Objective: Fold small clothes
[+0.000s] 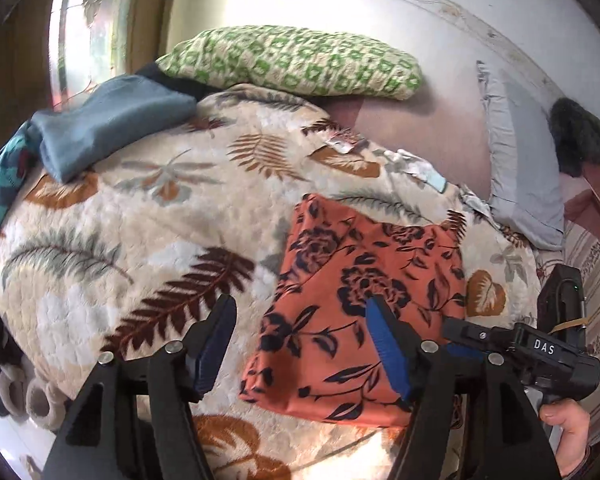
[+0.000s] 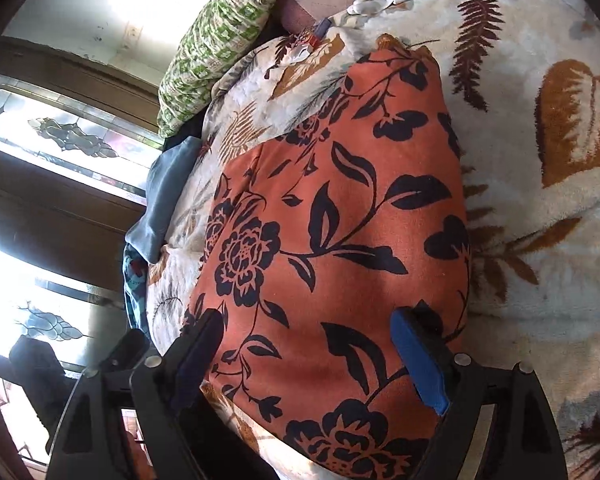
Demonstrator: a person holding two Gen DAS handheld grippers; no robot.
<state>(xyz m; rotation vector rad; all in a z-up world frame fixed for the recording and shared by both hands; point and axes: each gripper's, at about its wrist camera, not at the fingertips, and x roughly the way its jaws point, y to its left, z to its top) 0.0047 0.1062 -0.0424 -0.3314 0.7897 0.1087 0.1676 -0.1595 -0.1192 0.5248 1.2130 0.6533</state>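
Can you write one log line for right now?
left tongs: open, empty | right tongs: open, empty | orange cloth: folded, on blanket

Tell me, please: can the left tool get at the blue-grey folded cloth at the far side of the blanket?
Probably yes. The left tool is open and empty, and only bare leaf-print blanket lies between it and the blue-grey folded cloth. It would need a long forward reach.

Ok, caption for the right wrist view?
Open right gripper poised above folded orange floral cloth on a leaf-patterned blanket.
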